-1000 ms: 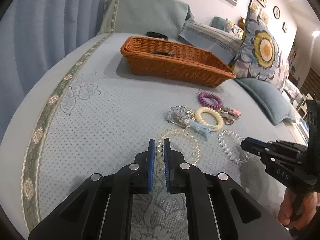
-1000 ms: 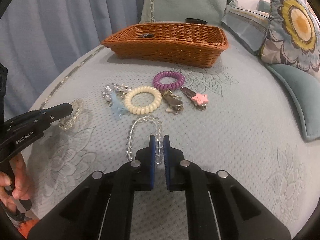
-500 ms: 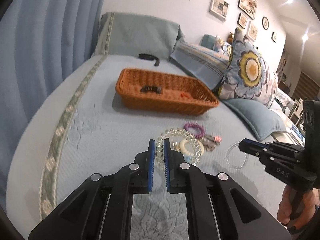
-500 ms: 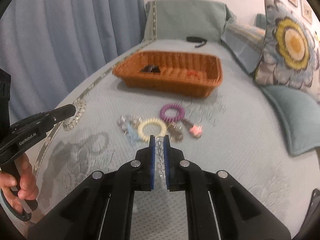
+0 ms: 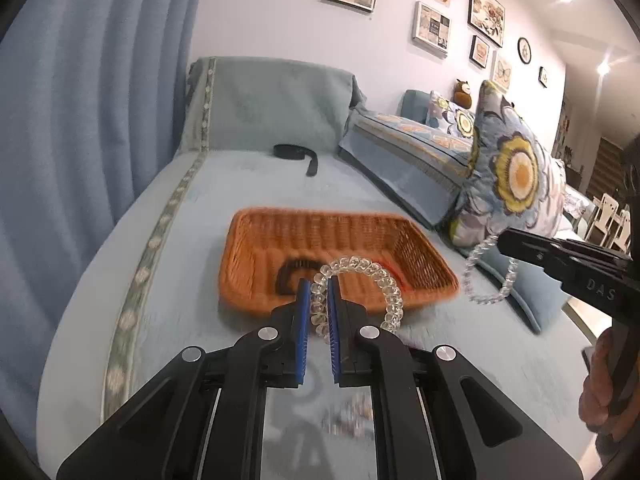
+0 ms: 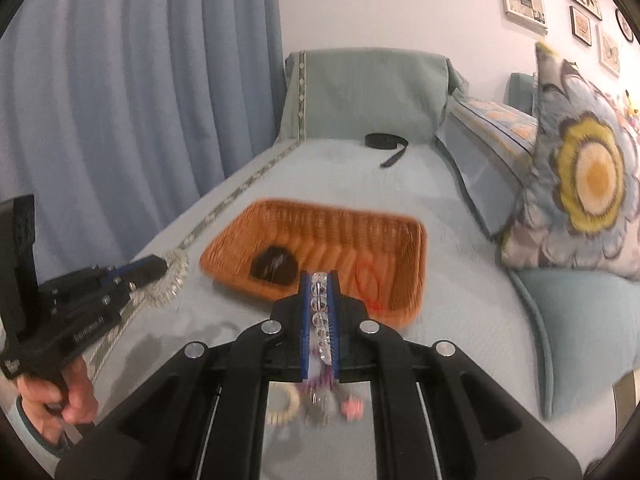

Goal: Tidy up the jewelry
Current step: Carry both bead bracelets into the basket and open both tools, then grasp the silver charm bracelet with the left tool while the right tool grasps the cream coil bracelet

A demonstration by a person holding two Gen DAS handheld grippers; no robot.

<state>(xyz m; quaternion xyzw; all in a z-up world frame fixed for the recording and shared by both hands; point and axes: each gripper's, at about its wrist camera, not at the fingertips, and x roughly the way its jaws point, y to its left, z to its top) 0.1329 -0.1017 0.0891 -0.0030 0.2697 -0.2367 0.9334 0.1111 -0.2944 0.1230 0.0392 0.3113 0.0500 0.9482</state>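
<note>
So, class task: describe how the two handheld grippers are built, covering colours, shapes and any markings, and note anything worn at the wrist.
Both the left gripper and the right gripper are matte black, with two angular fingers lined by blue ribbed pads, silver round bolts and pistol-style handles. White lettering marks their sides; "DAS" is readable on the right one. A light blue cuff shows at the left wrist.

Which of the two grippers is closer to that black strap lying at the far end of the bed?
Hard to call. Left gripper and right gripper, each clamping a bead bracelet, both hang before the basket, well short of the black strap.
</note>
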